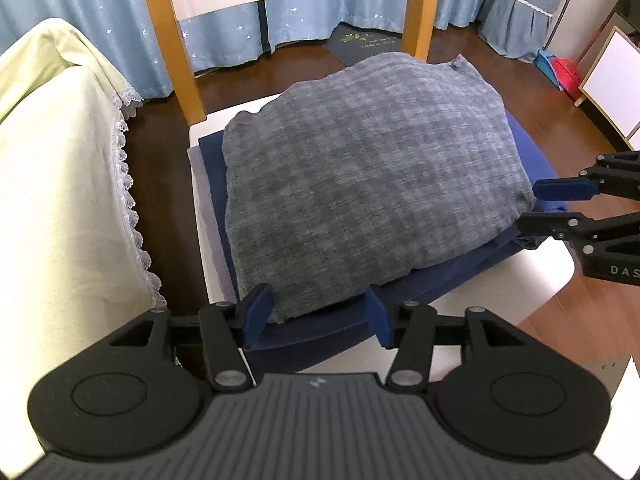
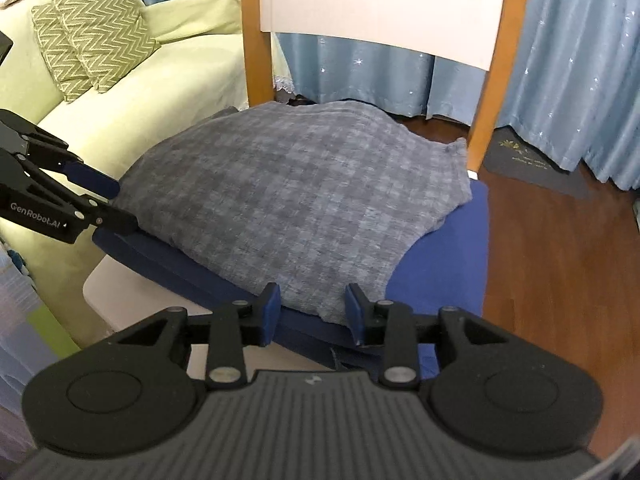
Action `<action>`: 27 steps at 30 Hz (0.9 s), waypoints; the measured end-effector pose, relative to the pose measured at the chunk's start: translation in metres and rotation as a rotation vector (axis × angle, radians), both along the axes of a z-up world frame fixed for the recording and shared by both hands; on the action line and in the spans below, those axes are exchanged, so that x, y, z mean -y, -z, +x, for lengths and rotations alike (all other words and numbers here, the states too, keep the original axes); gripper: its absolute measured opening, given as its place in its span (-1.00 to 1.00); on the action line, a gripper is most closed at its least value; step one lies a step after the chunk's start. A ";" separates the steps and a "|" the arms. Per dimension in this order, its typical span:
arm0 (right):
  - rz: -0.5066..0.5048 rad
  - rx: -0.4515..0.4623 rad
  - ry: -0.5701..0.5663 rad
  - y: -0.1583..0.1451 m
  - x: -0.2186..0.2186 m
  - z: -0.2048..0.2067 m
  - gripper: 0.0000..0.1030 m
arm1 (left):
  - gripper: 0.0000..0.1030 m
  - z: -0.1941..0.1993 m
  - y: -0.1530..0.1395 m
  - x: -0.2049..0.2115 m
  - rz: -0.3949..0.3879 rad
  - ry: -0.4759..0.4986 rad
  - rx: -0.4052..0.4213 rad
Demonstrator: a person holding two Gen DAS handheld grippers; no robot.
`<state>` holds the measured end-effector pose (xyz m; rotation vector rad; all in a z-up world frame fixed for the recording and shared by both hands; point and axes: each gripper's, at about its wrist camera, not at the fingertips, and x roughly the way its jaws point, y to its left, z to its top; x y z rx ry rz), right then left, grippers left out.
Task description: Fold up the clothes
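On the chair seat (image 1: pixel 532 280), both tools, left (image 1: pixel 316 314) and right (image 2: pixel 312 310), gape around the grey garment's (image 1: pixel 360 184) edge.

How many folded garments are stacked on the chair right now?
3 visible: grey checked garment on top, dark blue garment under it, pale lavender layer at the bottom edge. More may be hidden beneath.

A white chair seat (image 1: pixel 532 280) with wooden back posts is standing on the dark wood floor (image 2: pixel 560 248). A navy folded garment (image 2: pixel 448 248) is lying directly on the seat (a paler layer is peeking out at its left edge), bearing a grey checked garment (image 1: pixel 360 184).
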<state>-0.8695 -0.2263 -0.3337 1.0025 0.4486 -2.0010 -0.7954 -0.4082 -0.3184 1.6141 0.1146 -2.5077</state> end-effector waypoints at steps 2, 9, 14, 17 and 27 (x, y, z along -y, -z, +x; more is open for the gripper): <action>0.006 -0.011 -0.012 0.003 0.000 -0.001 -0.39 | 0.09 0.000 0.001 -0.001 -0.001 0.003 0.003; 0.111 -0.135 -0.117 0.012 0.003 0.012 -0.37 | 0.17 0.005 0.011 -0.009 -0.039 0.083 0.002; 0.239 -0.330 -0.266 0.026 0.008 0.037 -0.36 | 0.17 0.011 0.014 -0.020 -0.111 0.188 0.003; 0.306 -0.476 -0.353 0.034 0.011 0.050 -0.36 | 0.17 0.011 0.015 -0.027 -0.159 0.238 0.007; 0.387 -0.643 -0.517 0.052 0.012 0.063 -0.37 | 0.16 0.019 0.020 -0.061 -0.481 0.496 -0.004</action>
